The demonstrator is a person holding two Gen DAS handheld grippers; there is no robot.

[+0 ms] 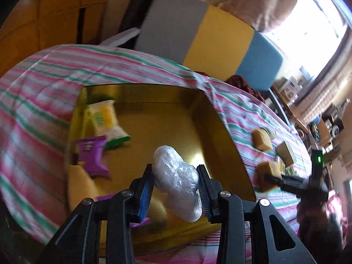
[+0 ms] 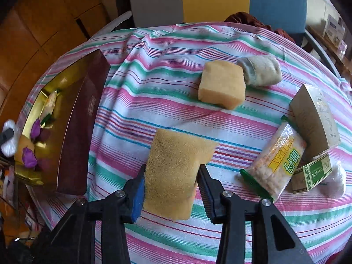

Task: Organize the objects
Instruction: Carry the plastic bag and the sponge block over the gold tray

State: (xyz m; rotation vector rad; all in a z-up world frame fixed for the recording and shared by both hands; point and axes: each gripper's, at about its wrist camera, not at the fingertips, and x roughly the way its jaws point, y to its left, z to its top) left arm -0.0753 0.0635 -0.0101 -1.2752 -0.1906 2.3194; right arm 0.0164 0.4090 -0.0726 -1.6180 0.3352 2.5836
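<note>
A: A striped cloth (image 2: 167,101) in pink, green and white covers the counter; behind it stand chair backs in grey, yellow (image 1: 216,39) and blue, with a bright window (image 1: 312,22) to the right.

B: Over the gold-lined box (image 1: 154,118), the left claw (image 1: 176,189) clamps a clear plastic-wrapped bundle (image 1: 178,182); a pale snack bag (image 1: 105,118) and a purple packet (image 1: 92,154) lie inside.

A: The right wrist view alone shows the right claw (image 2: 170,189) closed on a yellow sponge (image 2: 173,171), its pads pressing both sides.

B: Beyond it sit a second sponge (image 2: 221,83), a rolled sock (image 2: 261,70), a bag of puffed snacks (image 2: 275,160) and two cartons (image 2: 314,118).

A: Bare cloth lies between the box's maroon wall (image 2: 81,118) and the sponges.
</note>
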